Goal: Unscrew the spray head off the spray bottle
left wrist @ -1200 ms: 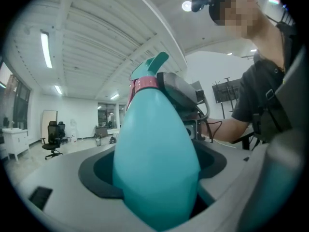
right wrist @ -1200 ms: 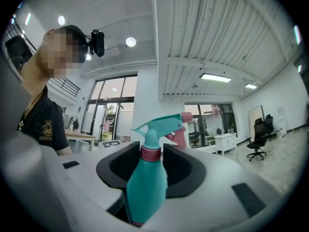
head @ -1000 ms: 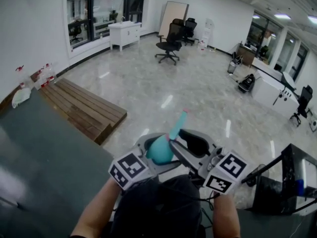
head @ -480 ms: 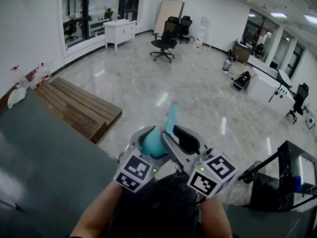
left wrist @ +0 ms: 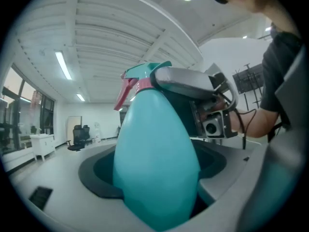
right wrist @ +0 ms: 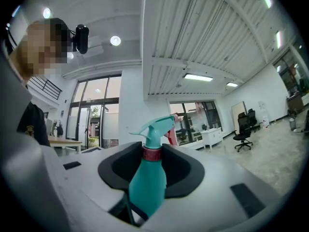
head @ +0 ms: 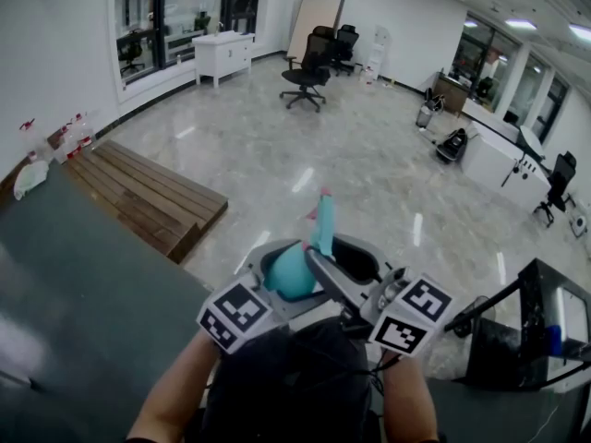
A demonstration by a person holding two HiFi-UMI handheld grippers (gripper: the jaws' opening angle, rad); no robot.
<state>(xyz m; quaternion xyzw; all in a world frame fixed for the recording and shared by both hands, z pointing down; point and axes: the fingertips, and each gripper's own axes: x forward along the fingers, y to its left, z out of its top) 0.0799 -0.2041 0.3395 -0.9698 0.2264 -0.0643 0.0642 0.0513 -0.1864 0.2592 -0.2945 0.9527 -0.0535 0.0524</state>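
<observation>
A teal spray bottle point(head: 292, 272) is held up in front of the person, well above the floor. Its teal spray head point(head: 323, 221) with a pink trigger points away. My left gripper point(head: 284, 271) is shut on the bottle's fat body point(left wrist: 154, 158), which fills that gripper's view. My right gripper point(head: 323, 253) comes in from the right at the neck. Its jaws have just been closing, and their black pads point(right wrist: 176, 166) now sit against both sides of the red collar point(right wrist: 152, 153) under the spray head point(right wrist: 154, 125).
A dark grey table point(head: 74, 284) lies at the left, with a wooden pallet point(head: 152, 197) on the shiny floor beyond it. A black stand point(head: 545, 330) is at the right. Office chairs point(head: 303, 79) and a white cabinet point(head: 222, 55) stand far off.
The right gripper's jaws have drawn in onto the bottle's neck. Both grippers and the bottle have stayed nearly in place, and the spray head has tilted slightly.
</observation>
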